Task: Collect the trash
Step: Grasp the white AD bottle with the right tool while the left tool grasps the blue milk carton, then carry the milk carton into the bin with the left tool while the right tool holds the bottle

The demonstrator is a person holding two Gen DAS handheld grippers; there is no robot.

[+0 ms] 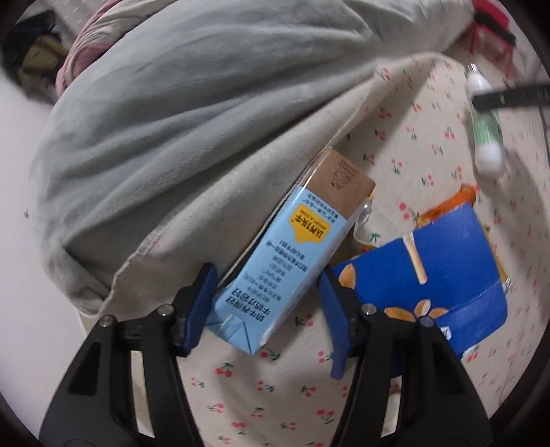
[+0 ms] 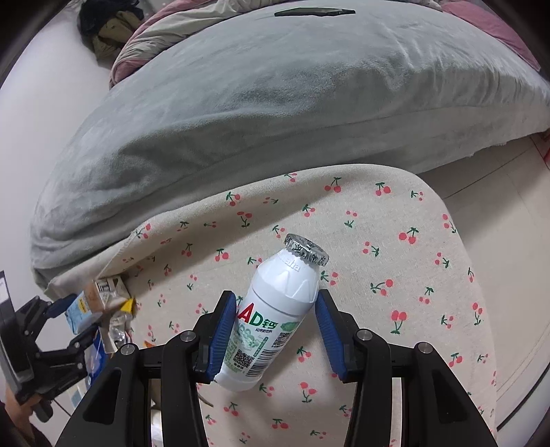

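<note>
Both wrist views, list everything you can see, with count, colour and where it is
milk carton: one, light blue with brown end, on the cherry cloth between the left fingers
bottle: one, white with green label and foil cap, between the right fingers
snack box: one, dark blue with almond pictures, right of the carton
cherry-print cloth: one, cream with red cherries, under the trash
blanket: one, grey-green, behind the cloth
clothes pile: dark and olive, far left corner
left gripper: blue pads, straddling the carton
right gripper: blue pads, around the bottle
</note>
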